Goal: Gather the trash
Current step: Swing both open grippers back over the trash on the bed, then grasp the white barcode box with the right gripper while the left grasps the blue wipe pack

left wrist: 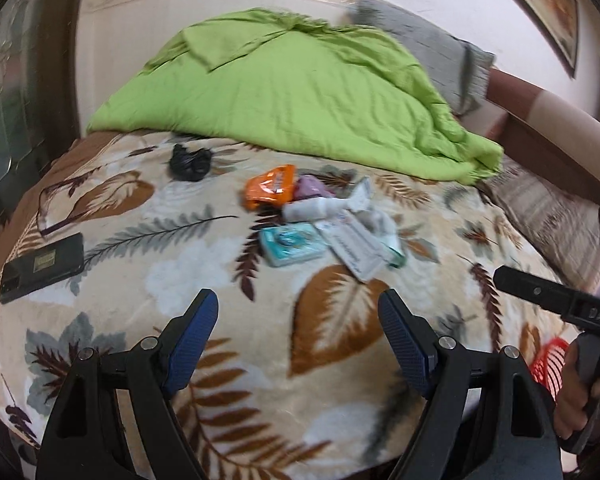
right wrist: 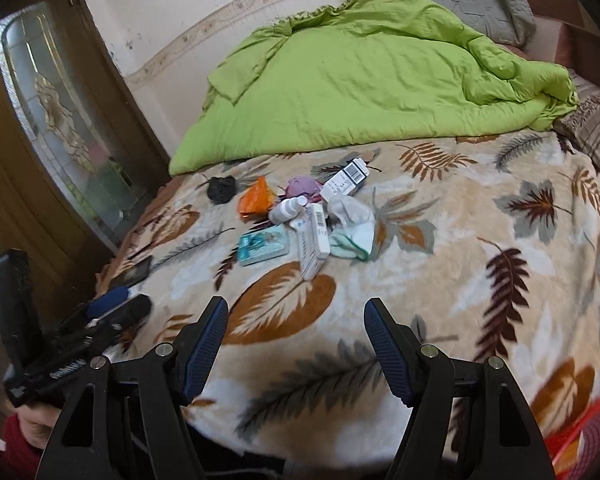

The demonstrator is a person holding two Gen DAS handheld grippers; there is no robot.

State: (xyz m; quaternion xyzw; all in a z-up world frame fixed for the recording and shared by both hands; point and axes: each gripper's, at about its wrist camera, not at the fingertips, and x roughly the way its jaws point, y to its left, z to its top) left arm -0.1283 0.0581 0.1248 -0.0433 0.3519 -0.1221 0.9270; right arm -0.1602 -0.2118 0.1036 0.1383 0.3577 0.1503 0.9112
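Note:
A pile of trash lies mid-bed on the leaf-print blanket (left wrist: 140, 288): an orange wrapper (left wrist: 269, 186), a purple crumpled piece (left wrist: 312, 188), a small white bottle (left wrist: 308, 210), a teal packet (left wrist: 291, 244), white cartons (left wrist: 354, 246) and a white-green sock (right wrist: 350, 226). A black crumpled bag (left wrist: 189, 162) lies apart to the left. The same items show in the right wrist view: wrapper (right wrist: 256, 200), packet (right wrist: 263, 245), carton (right wrist: 313, 240), black bag (right wrist: 221, 190). My left gripper (left wrist: 298, 336) is open and empty, short of the pile. My right gripper (right wrist: 296, 340) is open and empty too.
A green quilt (left wrist: 300, 92) and grey pillow (left wrist: 432, 48) fill the bed's far half. A black phone (left wrist: 40, 268) lies at the left edge. A red basket (left wrist: 548, 364) sits low right, also in the right wrist view (right wrist: 580, 432). A glass-panelled door (right wrist: 60, 120) stands left.

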